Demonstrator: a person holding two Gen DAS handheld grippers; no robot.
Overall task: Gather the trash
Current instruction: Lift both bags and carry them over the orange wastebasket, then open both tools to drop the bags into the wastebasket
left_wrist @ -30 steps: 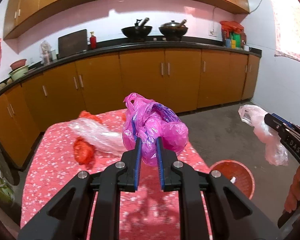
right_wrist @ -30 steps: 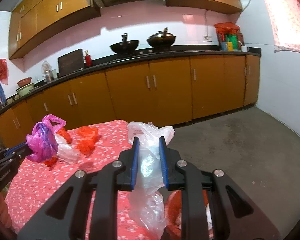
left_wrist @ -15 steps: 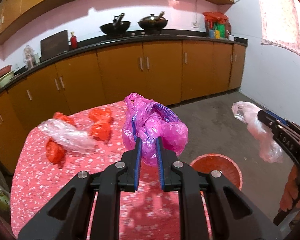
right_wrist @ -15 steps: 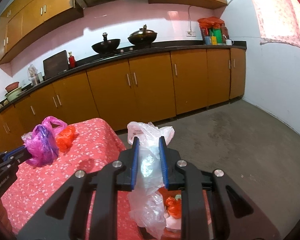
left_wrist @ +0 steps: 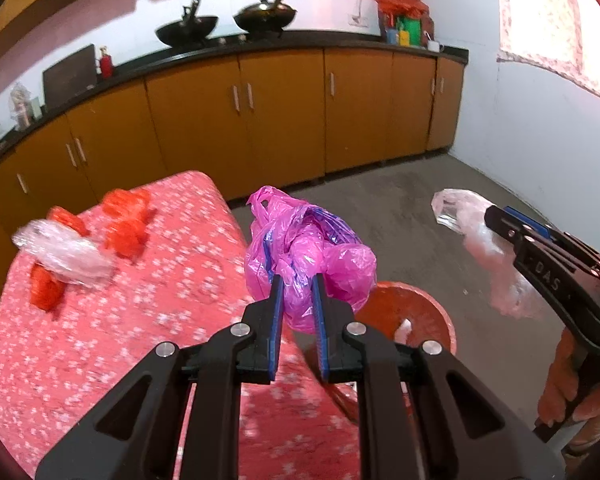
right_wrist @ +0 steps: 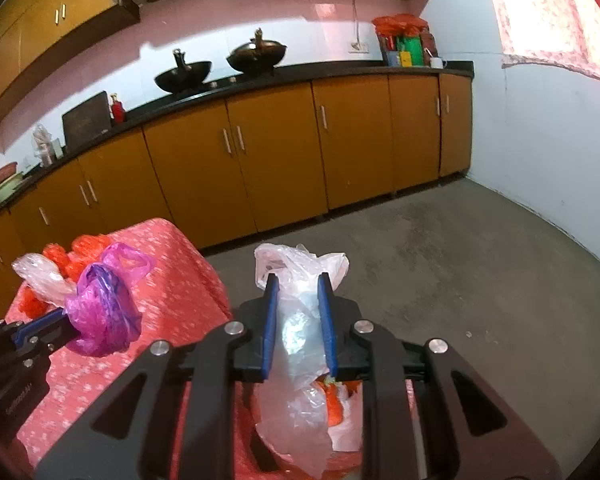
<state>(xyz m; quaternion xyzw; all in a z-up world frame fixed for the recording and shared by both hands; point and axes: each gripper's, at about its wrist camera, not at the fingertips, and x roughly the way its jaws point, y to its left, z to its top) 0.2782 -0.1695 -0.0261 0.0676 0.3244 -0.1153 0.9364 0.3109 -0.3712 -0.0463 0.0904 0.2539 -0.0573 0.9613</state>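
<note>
My left gripper is shut on a crumpled pink plastic bag and holds it in the air near the table's right edge; the bag also shows in the right wrist view. My right gripper is shut on a clear plastic bag that hangs over the red bin. From the left wrist view the bin stands on the floor beside the table, with the clear bag to its right.
A table with a red flowered cloth holds several red bags and another clear bag at its far left. Orange cabinets run along the back wall. A bare concrete floor lies to the right.
Both grippers have moved to the right with their bags. The pink bag has come to the table's right edge near the bin, and the clear bag now hangs over the bin.
</note>
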